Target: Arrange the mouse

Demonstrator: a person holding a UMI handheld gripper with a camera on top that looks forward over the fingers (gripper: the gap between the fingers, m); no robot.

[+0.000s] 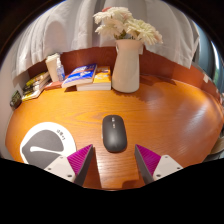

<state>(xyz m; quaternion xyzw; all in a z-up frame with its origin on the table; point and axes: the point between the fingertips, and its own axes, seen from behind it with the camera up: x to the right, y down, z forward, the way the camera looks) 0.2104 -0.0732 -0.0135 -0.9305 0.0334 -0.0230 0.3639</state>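
A dark grey computer mouse (114,132) lies on the round wooden table (165,115), lengthwise along my view. My gripper (114,160) is open just behind it, the magenta pads (82,160) spread wider than the mouse. The mouse's near end sits just ahead of the fingertips, with bare wood between the fingers. A white round mouse mat (45,143) with a grey patch lies to the left of the mouse, beside the left finger.
A white vase (126,64) of pale flowers stands beyond the mouse at the table's far side. Books (87,76) and a small box (55,67) lie left of the vase. A dark gadget (17,98) rests near the left edge.
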